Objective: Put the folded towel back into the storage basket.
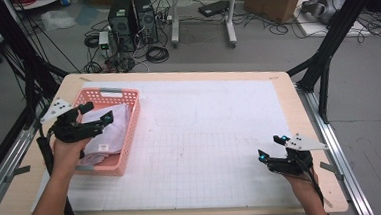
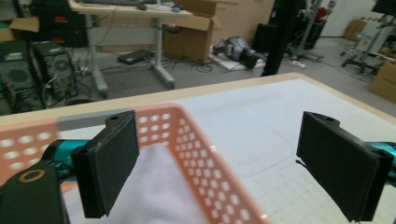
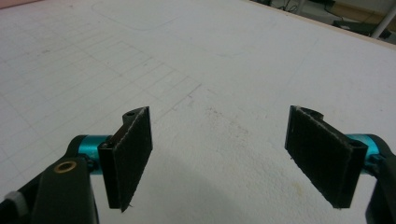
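Observation:
A pink plastic basket (image 1: 131, 122) stands at the left of the table and holds a pale lilac cloth (image 1: 111, 132). My left gripper (image 1: 98, 113) hovers over the basket, open, with nothing between its jaws. In the left gripper view the open left gripper (image 2: 233, 163) looks across the basket wall (image 2: 196, 154), with the white cloth (image 2: 154, 191) below. My right gripper (image 1: 271, 148) rests near the table's front right corner, open and empty. In the right gripper view the right gripper (image 3: 233, 158) faces bare gridded paper (image 3: 205, 70).
A white gridded sheet (image 1: 205, 136) covers most of the wooden table (image 1: 287, 86). Black frame posts (image 1: 325, 54) stand at both sides. Beyond the far edge are computer towers (image 1: 133, 21), cables and cardboard boxes (image 1: 272, 0) on the floor.

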Tool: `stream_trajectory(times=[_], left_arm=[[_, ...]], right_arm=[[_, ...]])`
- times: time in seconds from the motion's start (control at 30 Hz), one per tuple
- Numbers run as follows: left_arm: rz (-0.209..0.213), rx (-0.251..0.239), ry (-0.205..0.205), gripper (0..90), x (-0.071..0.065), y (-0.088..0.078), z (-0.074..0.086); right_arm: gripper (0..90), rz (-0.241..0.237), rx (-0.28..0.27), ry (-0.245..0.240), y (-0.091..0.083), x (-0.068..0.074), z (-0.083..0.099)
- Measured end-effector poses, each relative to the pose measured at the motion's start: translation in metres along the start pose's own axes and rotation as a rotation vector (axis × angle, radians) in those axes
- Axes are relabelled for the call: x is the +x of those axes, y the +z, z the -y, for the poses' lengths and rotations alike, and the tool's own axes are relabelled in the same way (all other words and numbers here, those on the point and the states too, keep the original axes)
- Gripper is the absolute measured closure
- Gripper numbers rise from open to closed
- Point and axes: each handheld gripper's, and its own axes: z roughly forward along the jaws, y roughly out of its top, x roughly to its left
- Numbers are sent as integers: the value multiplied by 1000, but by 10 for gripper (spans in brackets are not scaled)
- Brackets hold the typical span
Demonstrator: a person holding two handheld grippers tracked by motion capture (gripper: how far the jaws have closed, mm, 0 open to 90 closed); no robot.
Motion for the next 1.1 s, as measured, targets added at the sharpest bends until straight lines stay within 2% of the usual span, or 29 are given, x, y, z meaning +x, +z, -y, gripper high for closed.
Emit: stream_trajectory(times=[0.13, 0.3, 0.47, 0.67, 0.73, 0.8, 0.93, 1.03, 1.1], left_arm=[[63, -11, 23, 140, -24, 7, -1], [121, 18, 48, 150, -51, 22, 1], [179, 53, 74, 153, -77, 41, 8], [234, 61, 96, 155, -108, 54, 22], [252, 64, 97, 155, -115, 58, 29], [292, 63, 76, 156, -120, 61, 37], [328, 66, 76, 160, -128, 64, 53], [336, 81, 76, 161, -133, 67, 64], [332, 93, 104, 163, -137, 68, 69]], right_arm=[[219, 0, -9, 14, -1, -2, 1], [220, -2, -9, 15, -1, -3, 1], [219, -4, -16, 20, -1, -4, 1], [220, -7, -21, 22, -1, -5, 0], [220, -8, -24, 20, -1, -5, 0], [219, -11, -25, 19, -1, -4, 0], [219, -12, -23, 18, -1, -4, 0], [219, -9, -24, 17, -3, -4, 1], [219, -7, -23, 20, -4, -3, 2]])
